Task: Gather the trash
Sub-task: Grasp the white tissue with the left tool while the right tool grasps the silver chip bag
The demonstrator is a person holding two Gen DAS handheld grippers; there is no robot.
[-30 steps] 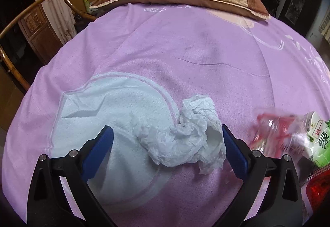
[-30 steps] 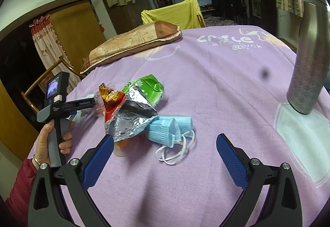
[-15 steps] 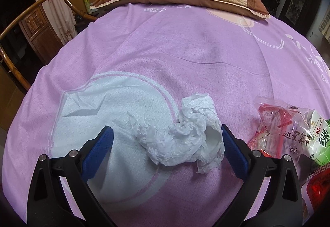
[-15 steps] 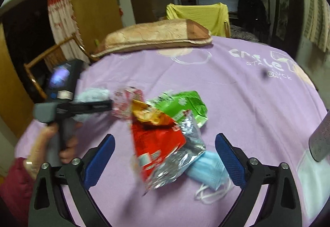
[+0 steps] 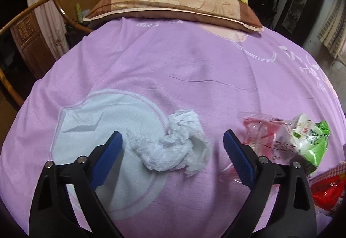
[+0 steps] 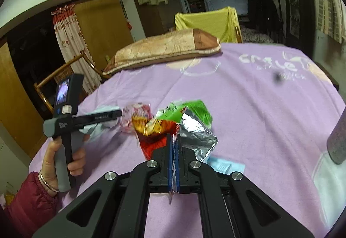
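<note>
I hold one pair of tongs in each hand over a bed with a purple sheet [image 5: 173, 60]. My left tongs [image 5: 173, 147] point down at a crumpled white tissue [image 5: 173, 147] that lies flat on the sheet. The tissue sits between the two blue pads [image 5: 108, 155], but the pads do not touch it. These tongs are closing a little right now, with a gap on each side of the tissue. Just to the right of them lies a clear wrapper with red print [image 5: 266, 136], and a green and white packet [image 5: 311, 140] touches it. My right tongs [image 6: 173, 140] are squeezed tight on a red snack bag with a shiny silver inside [image 6: 155, 138]. The bag's edge is pinched between the pads and the rest sticks out in front. A blue face mask [image 6: 225, 166] lies on the sheet just beside it. My left hand [image 6: 64, 158] grips the grey handle of the other tongs. A brown pillow [image 6: 164, 50] lies at the far end of the bed.
</note>
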